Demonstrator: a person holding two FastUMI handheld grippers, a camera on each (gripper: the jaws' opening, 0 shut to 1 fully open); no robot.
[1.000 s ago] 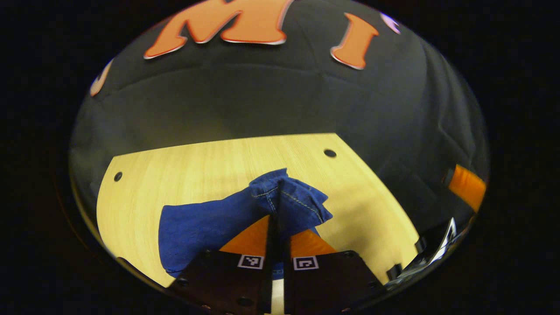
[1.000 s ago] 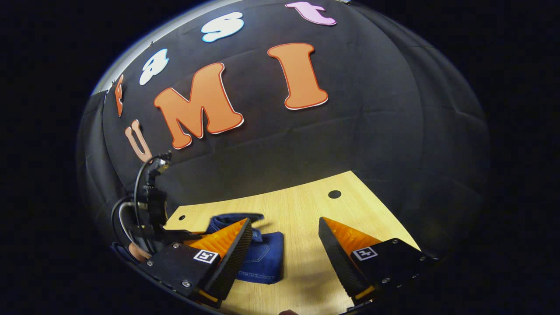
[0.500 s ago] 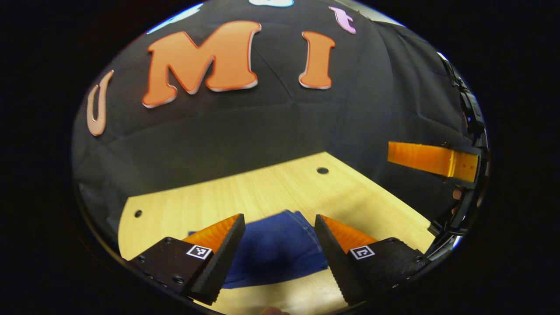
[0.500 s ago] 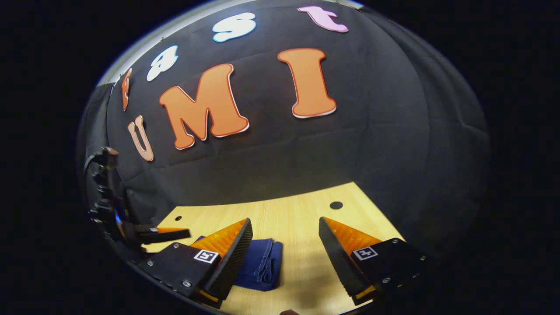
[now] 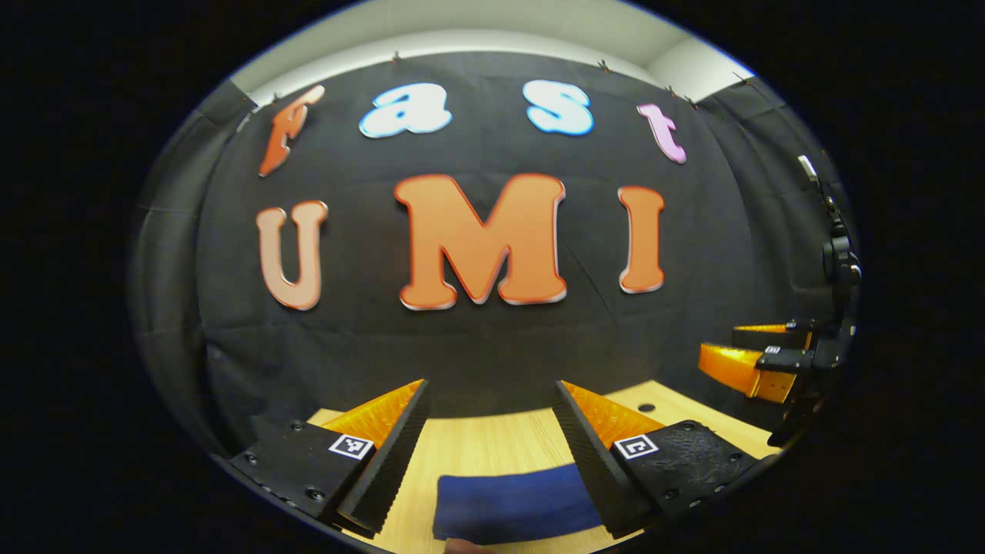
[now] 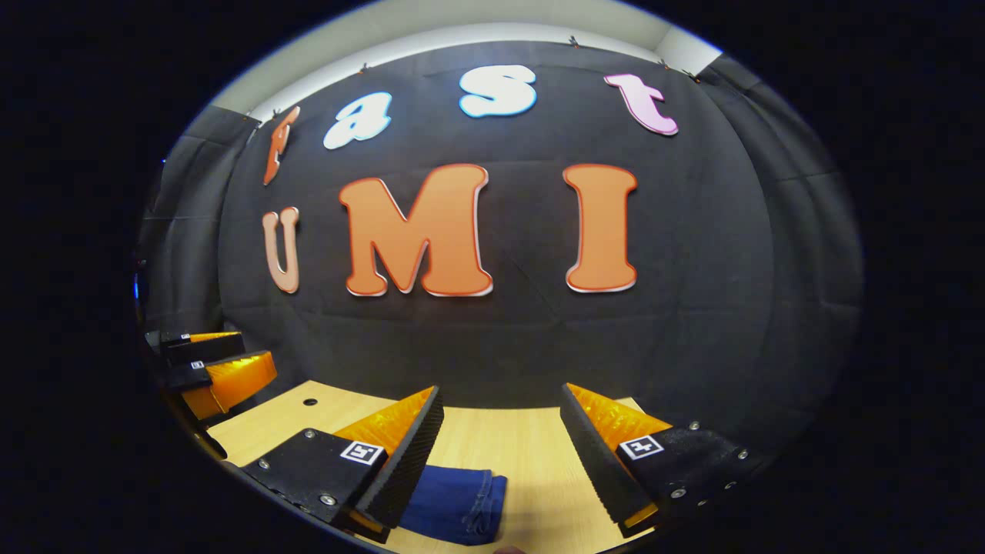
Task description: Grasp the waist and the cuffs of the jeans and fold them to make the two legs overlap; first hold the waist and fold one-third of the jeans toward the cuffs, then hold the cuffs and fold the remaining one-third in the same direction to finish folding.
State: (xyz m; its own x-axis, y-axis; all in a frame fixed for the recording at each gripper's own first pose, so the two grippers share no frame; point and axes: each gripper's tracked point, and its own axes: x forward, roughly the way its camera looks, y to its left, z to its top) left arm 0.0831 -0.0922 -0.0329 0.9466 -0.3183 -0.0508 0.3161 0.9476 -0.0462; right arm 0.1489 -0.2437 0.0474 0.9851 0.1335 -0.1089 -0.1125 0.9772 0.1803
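Observation:
The blue jeans (image 5: 512,506) lie folded into a compact bundle on the light wooden table (image 5: 492,442). In the left gripper view they sit low between the fingers of my left gripper (image 5: 491,419), which is open and lifted clear of the cloth. In the right gripper view the jeans (image 6: 458,504) lie just left of centre, partly behind the left finger (image 6: 400,454) of my right gripper (image 6: 502,422), which is open and holds nothing. My right gripper (image 5: 758,358) also appears at the right edge of the left gripper view; my left gripper (image 6: 212,365) appears at the left edge of the right gripper view.
The table (image 6: 531,446) ends at the black cloth wall close behind the jeans. Small round holes mark the tabletop, one (image 5: 646,407) in the left gripper view and one (image 6: 310,402) in the right gripper view. Bare wood lies to the right of the jeans.
My left gripper was shut on the jeans' end a second ago; it has let go and opened. Both grippers have since risen and tilted up, so the jeans sit lower in both views.

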